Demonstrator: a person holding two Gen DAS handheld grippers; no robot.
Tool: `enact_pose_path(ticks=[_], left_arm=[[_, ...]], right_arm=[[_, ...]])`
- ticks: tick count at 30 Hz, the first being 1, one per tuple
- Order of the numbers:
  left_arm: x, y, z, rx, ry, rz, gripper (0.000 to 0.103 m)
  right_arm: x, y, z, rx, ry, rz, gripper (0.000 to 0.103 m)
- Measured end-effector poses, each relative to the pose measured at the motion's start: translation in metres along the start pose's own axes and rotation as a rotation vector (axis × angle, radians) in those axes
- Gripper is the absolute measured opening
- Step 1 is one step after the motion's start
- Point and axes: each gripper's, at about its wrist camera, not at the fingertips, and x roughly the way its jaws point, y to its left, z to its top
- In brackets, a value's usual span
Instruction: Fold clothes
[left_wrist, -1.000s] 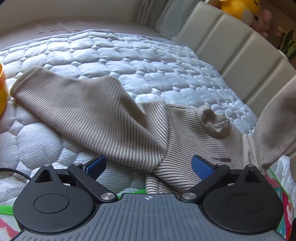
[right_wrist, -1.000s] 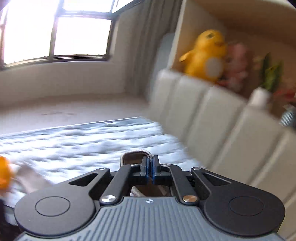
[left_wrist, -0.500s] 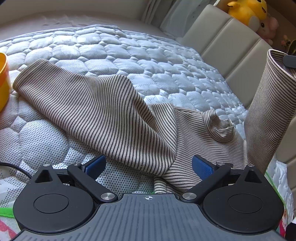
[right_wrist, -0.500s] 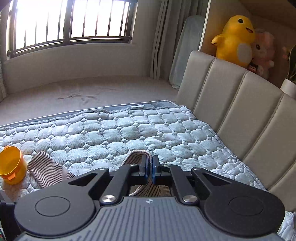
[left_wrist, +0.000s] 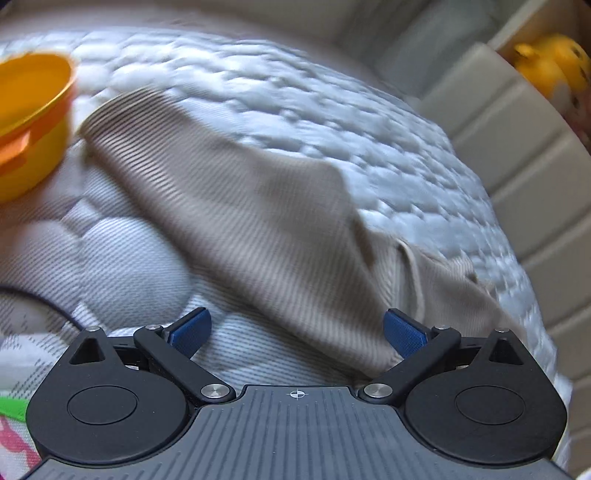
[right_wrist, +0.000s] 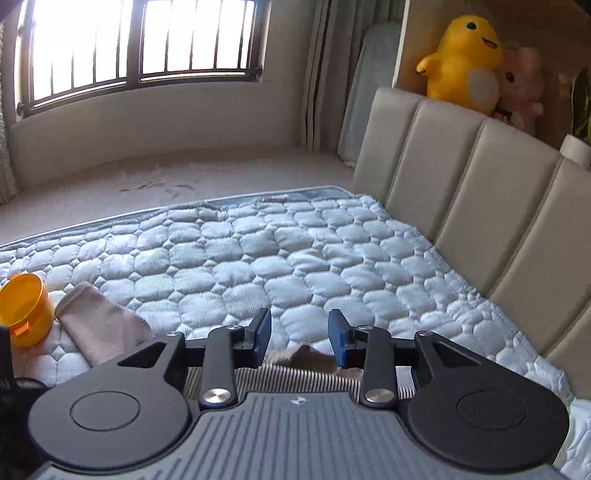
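Note:
A beige finely striped long-sleeved top (left_wrist: 251, 221) lies on the quilted mattress (left_wrist: 332, 110), one sleeve stretched toward the upper left, its cuff near an orange cup (left_wrist: 29, 122). My left gripper (left_wrist: 297, 328) hangs open just above the sleeve's near edge, nothing between its blue pads (left_wrist: 402, 332); this view is motion-blurred. In the right wrist view my right gripper (right_wrist: 299, 334) stands open over the garment's body (right_wrist: 295, 363), which peeks out under the fingers. The far sleeve (right_wrist: 99, 328) lies at the left beside the cup (right_wrist: 26, 306).
A padded beige headboard (right_wrist: 480, 192) runs along the bed's right side, with a yellow plush toy (right_wrist: 461, 62) and a pink one on the ledge behind. A dark cable (left_wrist: 44, 302) lies at the left. A barred window is at the back.
My right gripper opened and let go of the right sleeve, which no longer hangs raised. My left gripper moved up and left along the other sleeve, toward the cup.

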Motion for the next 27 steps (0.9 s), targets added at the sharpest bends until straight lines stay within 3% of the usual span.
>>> enact_pose_path(ticks=[2,8,12,14,18,22,27], left_arm=[[0.000,0.013,0.004,-0.083,-0.004,-0.033,0.102],[-0.016,0.020,0.008,-0.170,-0.133,-0.053,0.102],[-0.023,0.041,0.007,-0.360,-0.165,-0.115,0.101],[-0.027,0.050,0.004,-0.442,-0.188,-0.138,0.100],[-0.026,0.056,0.008,-0.467,-0.212,-0.066,0.088],[-0.019,0.052,0.036,-0.376,-0.285,0.064,0.077],[-0.006,0.047,0.061,-0.325,-0.317,0.181,0.070]], right_arm=[[0.010,-0.016,-0.029,0.033,0.029,-0.015,0.033],[0.064,-0.095,-0.135,0.238,0.189,-0.104,0.034],[0.035,-0.116,-0.160,0.308,0.074,-0.058,0.036],[0.012,-0.112,-0.173,0.338,0.018,0.022,0.038],[-0.020,-0.094,-0.210,0.374,-0.019,0.166,0.045],[-0.029,-0.084,-0.243,0.352,-0.058,0.178,0.049],[-0.027,-0.089,-0.247,0.387,-0.076,0.211,0.054]])
